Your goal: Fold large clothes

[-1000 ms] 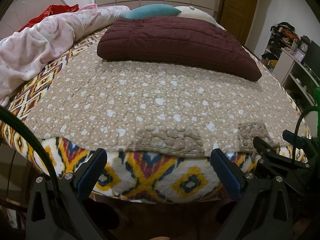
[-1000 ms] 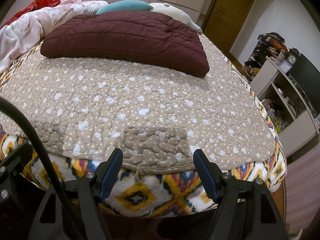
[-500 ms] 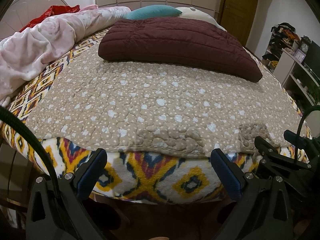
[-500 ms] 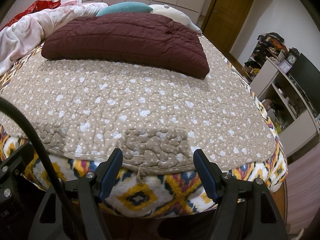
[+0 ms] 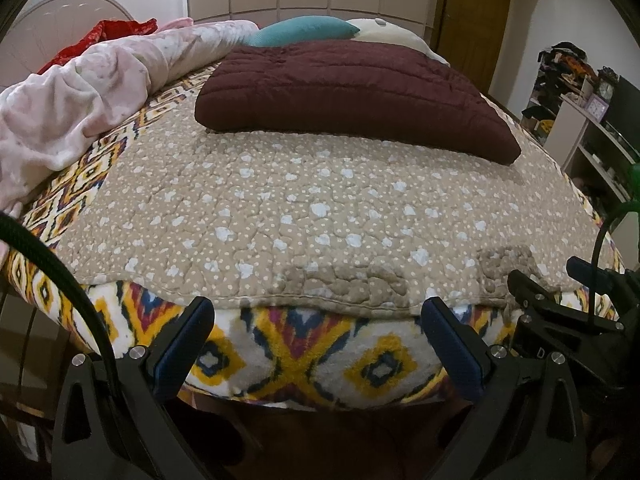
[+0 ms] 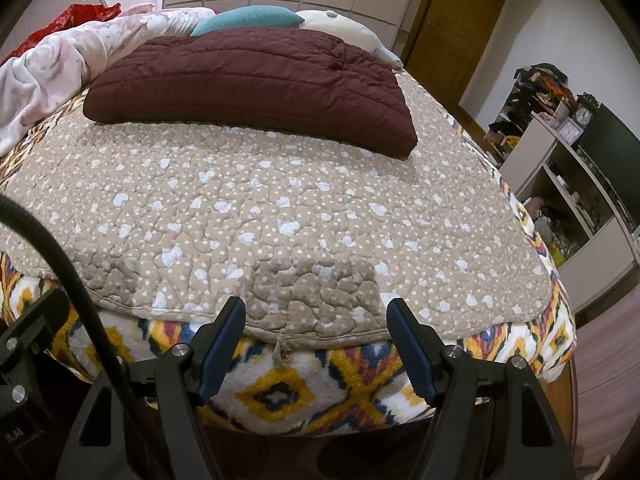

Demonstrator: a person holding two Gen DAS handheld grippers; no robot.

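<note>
Where it lies spread flat over the bed, the beige dotted quilt (image 5: pixel 320 216) has its near hem just ahead of both tools, running across beyond their fingertips without touching them. A small tie hangs from that hem between the right tool's fingers in the right wrist view. Beyond the quilt, farther ahead, a folded maroon padded garment (image 5: pixel 352 92) rests on the quilt's far part. Behind it sit a teal pillow (image 5: pixel 304 30) and a cream pillow (image 5: pixel 388 32). Ahead and to the left, a pink blanket (image 5: pixel 80 96) lies bunched along the bed's side, with red cloth (image 5: pixel 100 34) past it. Under the quilt, the patterned fleece bedcover (image 5: pixel 296 360) drapes down the edge directly in front of the fingers.

The left gripper (image 5: pixel 316 324) stands wide apart with nothing between its blue pads. The right gripper (image 6: pixel 316 320) is likewise spread wide and holds nothing. Off to the right stand shelves (image 6: pixel 560 184) with a clock, and a wooden door (image 6: pixel 456 28) farther ahead.
</note>
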